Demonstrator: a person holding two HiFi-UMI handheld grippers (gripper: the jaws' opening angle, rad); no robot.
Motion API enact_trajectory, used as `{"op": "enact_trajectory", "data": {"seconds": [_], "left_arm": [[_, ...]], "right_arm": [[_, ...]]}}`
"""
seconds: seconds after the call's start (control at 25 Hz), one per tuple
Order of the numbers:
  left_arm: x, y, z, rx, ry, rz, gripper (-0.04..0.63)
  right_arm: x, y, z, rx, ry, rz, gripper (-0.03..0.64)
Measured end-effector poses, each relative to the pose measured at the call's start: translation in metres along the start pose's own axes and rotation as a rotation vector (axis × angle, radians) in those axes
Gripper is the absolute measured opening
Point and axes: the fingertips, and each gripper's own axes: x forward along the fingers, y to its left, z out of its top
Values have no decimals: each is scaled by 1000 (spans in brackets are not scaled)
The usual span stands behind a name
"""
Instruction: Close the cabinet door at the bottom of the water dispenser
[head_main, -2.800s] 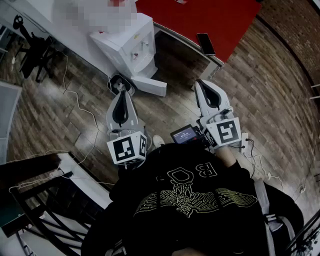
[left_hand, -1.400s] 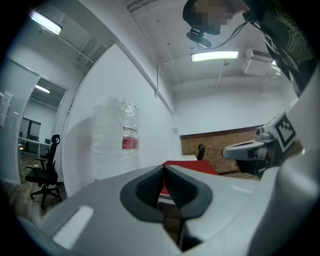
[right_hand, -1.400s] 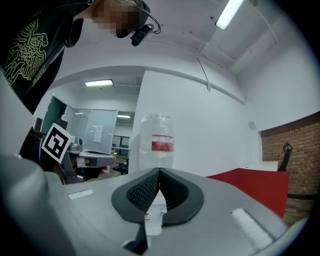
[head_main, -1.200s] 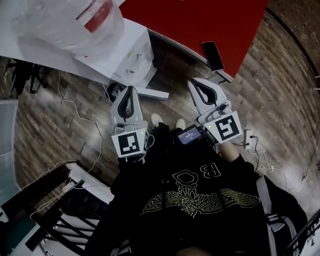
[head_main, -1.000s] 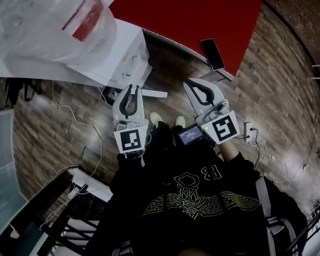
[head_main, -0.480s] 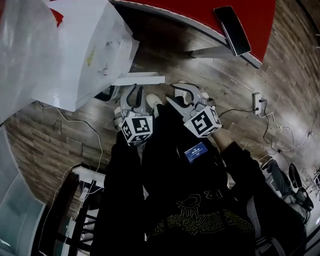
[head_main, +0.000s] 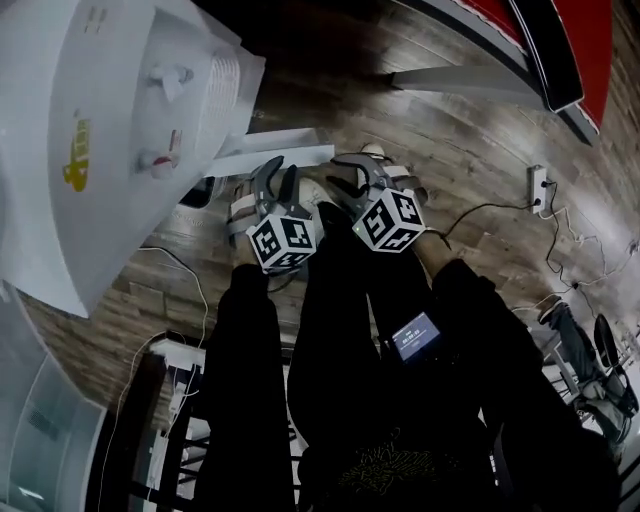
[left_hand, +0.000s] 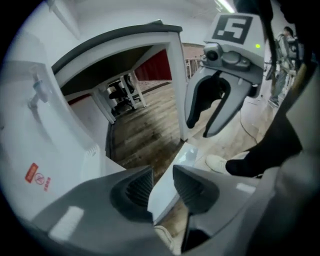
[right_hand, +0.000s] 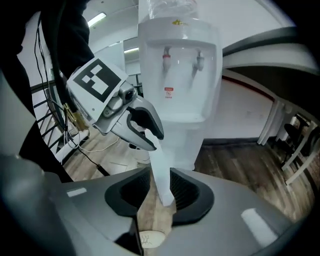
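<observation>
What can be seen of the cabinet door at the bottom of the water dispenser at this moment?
The cabinet door is a flat, plain white panel that looks like plastic, with no handle in view. It stands swung open, sticking out from the base of the white water dispenser over the wooden floor. Its free edge runs between the jaws of both grippers: the left gripper, whose jaws are opening, and the right gripper, whose jaws stand apart. Neither gripper visibly presses on it.

I see the white water dispenser (head_main: 110, 150) standing upright, with two taps on its front. Its bottom cabinet door (head_main: 300, 154), a plain white panel, stands swung open and sticks straight out from the base.
</observation>
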Motion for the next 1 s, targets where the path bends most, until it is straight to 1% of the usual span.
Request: {"op": "enact_trajectory", "data": {"seconds": [0.04, 0.2, 0.32, 0.4, 0.44, 0.48, 0.64, 0.72, 0.84, 1.0], "left_arm": [[5, -8, -5, 30, 6, -22, 120], [23, -34, -24, 115, 68, -110, 120], [32, -41, -33, 147, 112, -137, 112], [37, -41, -35, 150, 131, -140, 94], [39, -40, -34, 145, 135, -139, 90], [41, -38, -33, 136, 134, -135, 83], [49, -26, -25, 107, 114, -105, 81], [55, -16, -21, 87, 119, -79, 80], [67, 4, -12, 42, 132, -32, 74], [82, 35, -3, -36, 143, 37, 71]], "right_arm": [[7, 4, -6, -4, 4, 11, 118], [34, 18, -30, -59, 76, 56, 120], [49, 18, -38, -70, 112, 52, 120], [56, 13, -40, -72, 123, 40, 118], [57, 9, -40, -73, 124, 29, 111], [58, 5, -40, -72, 121, 15, 84], [62, -17, -37, -72, 105, -14, 81], [65, -32, -33, -70, 96, -19, 82], [73, -61, -23, -61, 86, -22, 84], [88, -103, -5, -36, 61, -3, 92]]}}
